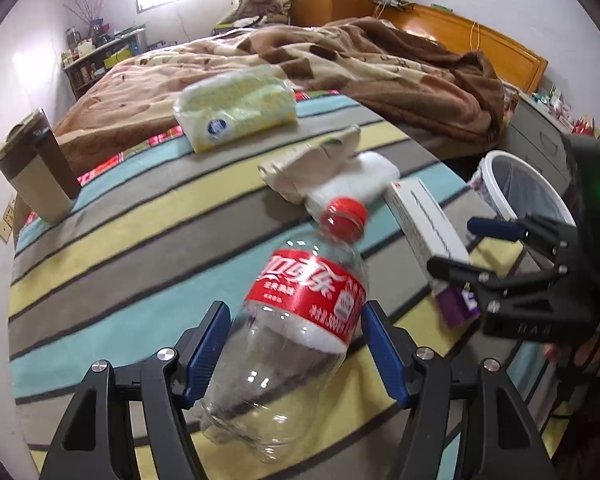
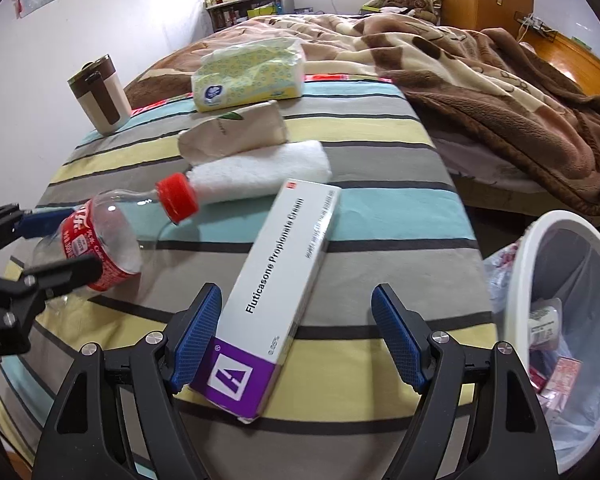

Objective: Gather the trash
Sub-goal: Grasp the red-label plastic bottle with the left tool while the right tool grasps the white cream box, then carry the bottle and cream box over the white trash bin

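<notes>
Trash is spread over a striped bed cover (image 2: 380, 152): an empty cola bottle (image 1: 300, 320) and a white-and-purple medicine box (image 2: 276, 280). The bottle's base is cut off behind the left gripper (image 1: 292, 356) in the left wrist view, and motion blur softens its label. The box's near end is partly masked there by the right gripper (image 2: 296, 344). Only the right wrist view shows inside the white bin (image 2: 556, 280), where wrappers can be made out. The bottle is seen between the left gripper's blue pads, which seem to be pressed against its sides. The right gripper's jaws are held wide apart around the box's purple end, the left pad just beside it, the right pad well clear. A tissue pack (image 2: 248, 76), a rolled towel (image 2: 260, 176) and a brown cup (image 2: 100, 96) lie farther back
</notes>
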The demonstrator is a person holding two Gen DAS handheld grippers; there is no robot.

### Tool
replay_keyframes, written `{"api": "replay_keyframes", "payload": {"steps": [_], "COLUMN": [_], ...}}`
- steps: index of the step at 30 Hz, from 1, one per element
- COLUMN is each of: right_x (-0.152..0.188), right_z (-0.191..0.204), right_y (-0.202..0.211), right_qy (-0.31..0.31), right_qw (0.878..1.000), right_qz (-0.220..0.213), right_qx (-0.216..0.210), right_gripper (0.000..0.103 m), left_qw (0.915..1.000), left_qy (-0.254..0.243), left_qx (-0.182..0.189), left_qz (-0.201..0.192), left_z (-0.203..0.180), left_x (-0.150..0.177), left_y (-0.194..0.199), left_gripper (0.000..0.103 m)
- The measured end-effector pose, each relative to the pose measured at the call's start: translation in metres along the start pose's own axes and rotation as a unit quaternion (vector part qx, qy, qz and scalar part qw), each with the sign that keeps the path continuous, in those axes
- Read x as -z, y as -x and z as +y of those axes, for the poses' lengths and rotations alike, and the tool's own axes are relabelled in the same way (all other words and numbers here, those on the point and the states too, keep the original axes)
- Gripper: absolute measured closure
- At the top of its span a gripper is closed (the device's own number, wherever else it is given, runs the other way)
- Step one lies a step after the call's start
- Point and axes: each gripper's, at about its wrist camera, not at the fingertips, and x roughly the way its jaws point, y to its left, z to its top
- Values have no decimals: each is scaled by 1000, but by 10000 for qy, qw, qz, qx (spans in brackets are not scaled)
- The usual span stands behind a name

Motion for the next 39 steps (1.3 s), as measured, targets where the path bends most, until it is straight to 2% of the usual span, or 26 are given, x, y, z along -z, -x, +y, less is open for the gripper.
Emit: {"api": "replay_keyframes", "payload": {"steps": [6, 14, 22, 23, 25, 26, 27, 28, 39], "right_x": [0, -5, -6, -5, -5, -5, -5, -4, 2], "right_z": [-5, -6, -9, -10, -11, -12, -14, -15, -21], "right_y": [-4, -14, -14, -13, -12, -11, -9, -8, 8], "right_qy": [40, 179, 272, 251, 213, 194, 156, 139, 1], "right_qw": [9999, 9996, 9993, 9993, 9992, 9992, 9993, 9993, 9995], "right_qz": [65, 81, 45, 25, -28, -44, -75, -91, -328], "right_qx": [97, 221, 267, 270, 335, 348, 338, 322, 10], "right_gripper": [24, 24, 24, 26, 44, 49, 61, 66, 66], "left_qw": [9992, 9983, 9962, 9959, 9960, 9959, 9958, 9956, 9943], "left_qy": [203, 436, 786, 836, 840, 853, 875, 899, 1065], "left_qx": [290, 235, 194, 167, 118, 87, 71, 57, 4], "left_qz": [168, 323, 321, 314, 289, 275, 265, 259, -4], "left_z": [-10, -17, -13, -13, -14, -15, -15, -16, -27], "left_x": [5, -1, 1, 2, 1, 2, 2, 4, 12], "left_y": [-9, -27, -30, -29, -28, -27, -26, -25, -7], "left_gripper": [35, 35, 36, 36, 37, 37, 37, 37, 38]}}
